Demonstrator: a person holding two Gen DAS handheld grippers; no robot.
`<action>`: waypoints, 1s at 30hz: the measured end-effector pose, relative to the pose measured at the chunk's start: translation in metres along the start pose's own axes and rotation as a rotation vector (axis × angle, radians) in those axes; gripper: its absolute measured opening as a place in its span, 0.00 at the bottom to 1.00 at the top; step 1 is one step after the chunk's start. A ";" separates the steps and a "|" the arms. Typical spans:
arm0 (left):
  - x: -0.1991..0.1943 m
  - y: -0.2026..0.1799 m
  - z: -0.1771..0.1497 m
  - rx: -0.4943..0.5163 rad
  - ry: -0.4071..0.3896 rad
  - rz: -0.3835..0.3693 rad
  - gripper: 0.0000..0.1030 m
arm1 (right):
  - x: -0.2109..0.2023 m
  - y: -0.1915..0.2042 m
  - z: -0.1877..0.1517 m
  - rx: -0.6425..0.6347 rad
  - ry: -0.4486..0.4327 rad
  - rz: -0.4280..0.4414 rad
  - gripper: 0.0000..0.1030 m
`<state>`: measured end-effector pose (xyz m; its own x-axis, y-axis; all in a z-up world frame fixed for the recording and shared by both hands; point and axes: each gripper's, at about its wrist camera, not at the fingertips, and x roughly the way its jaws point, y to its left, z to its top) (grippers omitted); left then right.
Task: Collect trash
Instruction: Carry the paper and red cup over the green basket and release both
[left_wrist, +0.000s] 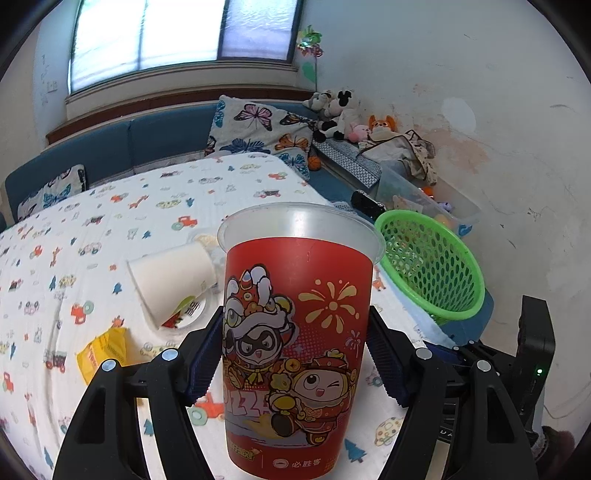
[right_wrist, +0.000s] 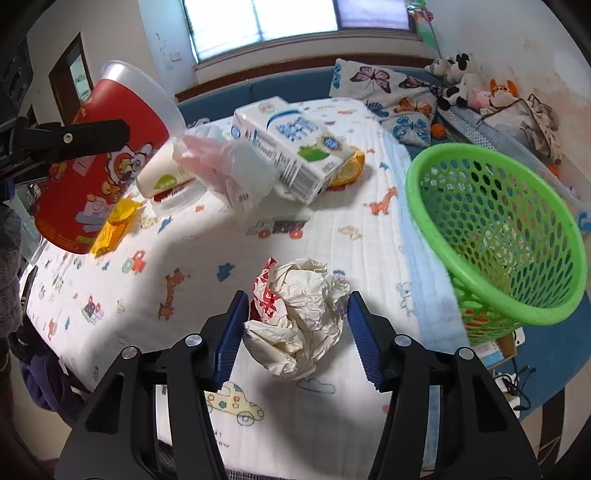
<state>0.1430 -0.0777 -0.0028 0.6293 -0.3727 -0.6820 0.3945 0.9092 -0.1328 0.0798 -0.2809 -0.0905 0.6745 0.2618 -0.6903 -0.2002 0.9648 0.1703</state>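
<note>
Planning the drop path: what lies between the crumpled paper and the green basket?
Right wrist view: only bare printed tablecloth between the crumpled paper and green basket.

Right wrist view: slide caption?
Open right gripper straddles crumpled white paper wrapper; green mesh plastic basket at right.

A printed bedspread with little cars and giraffes covers the bed, and a blue padded bench runs along its far edge under the window. At the bed's far right corner a butterfly pillow leans against the bench, with a second butterfly pillow at the far left corner. Beyond the right corner, against the stained wall, sit stuffed toys, a small orange ball, a heap of crumpled cloth and a clear storage bin, while a pinwheel hangs beside the window.
</note>
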 end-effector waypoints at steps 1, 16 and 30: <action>0.000 -0.003 0.002 0.006 -0.001 -0.004 0.68 | -0.004 -0.002 0.003 0.004 -0.011 -0.004 0.54; 0.025 -0.076 0.059 0.122 -0.007 -0.101 0.68 | -0.040 -0.117 0.058 0.133 -0.114 -0.197 0.54; 0.088 -0.133 0.095 0.183 0.051 -0.123 0.68 | -0.019 -0.205 0.060 0.232 -0.076 -0.272 0.60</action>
<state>0.2095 -0.2493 0.0228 0.5363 -0.4644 -0.7048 0.5839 0.8071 -0.0876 0.1511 -0.4824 -0.0700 0.7338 -0.0130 -0.6792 0.1545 0.9768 0.1483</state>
